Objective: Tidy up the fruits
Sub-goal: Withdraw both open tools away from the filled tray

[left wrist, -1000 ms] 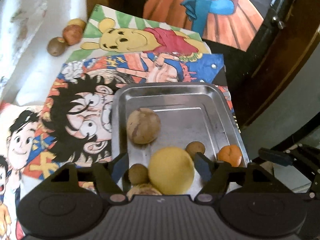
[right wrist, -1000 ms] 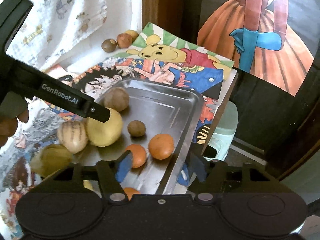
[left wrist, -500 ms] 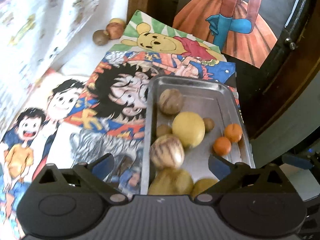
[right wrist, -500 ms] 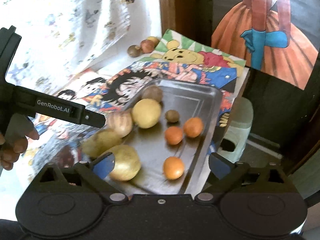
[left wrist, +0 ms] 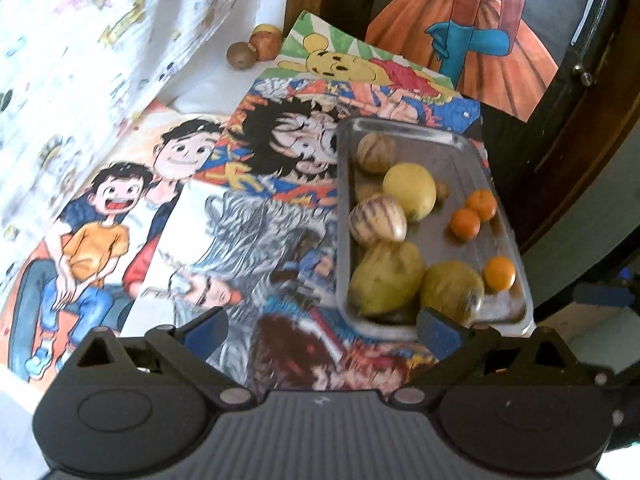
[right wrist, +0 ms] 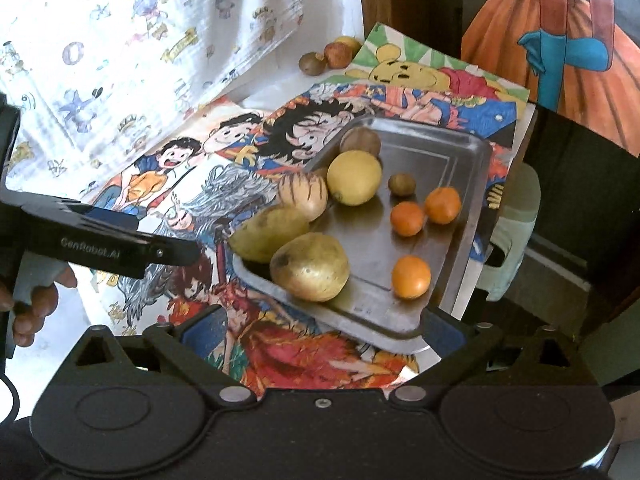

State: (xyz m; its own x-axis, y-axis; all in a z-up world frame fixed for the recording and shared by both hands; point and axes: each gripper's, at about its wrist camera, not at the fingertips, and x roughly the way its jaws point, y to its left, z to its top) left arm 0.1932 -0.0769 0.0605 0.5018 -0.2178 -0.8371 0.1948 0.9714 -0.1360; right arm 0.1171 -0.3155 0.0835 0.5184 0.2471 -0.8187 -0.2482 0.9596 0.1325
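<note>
Hovering empty: left gripper (left wrist: 322, 326) has its jaws spread wide with nothing between them, poised over the cartoon posters (left wrist: 224, 216) just beside the near-left corner of the metal tray (left wrist: 460, 148). Right gripper (right wrist: 322, 326) is likewise spread wide and empty, above the tray's near edge. The person's hand (right wrist: 34, 300) shows on the left gripper's handle in the right wrist view.

Fruit on the tray: yellow lemon-like fruit (right wrist: 354, 176), striped melon (left wrist: 378, 218), two big greenish-yellow mangoes (right wrist: 310, 266) at the near end, a brown round fruit (right wrist: 360, 142) at the far end, a small kiwi (right wrist: 402, 184), and three oranges (right wrist: 408, 218) along the right side. None touched by either gripper.

Three stray fruits (left wrist: 256, 46) sit at the far corner of the table by the patterned cloth (left wrist: 100, 48), well apart from the tray.

Step, as I judge it: between picks, both tools free, most fruit already gathered. The likely next move is reaching across the posters to that far cluster; the left gripper is nearer that side. Needs a long forward reach, jaws kept spread, closing on one fruit without nudging its neighbours, which sit touching.
</note>
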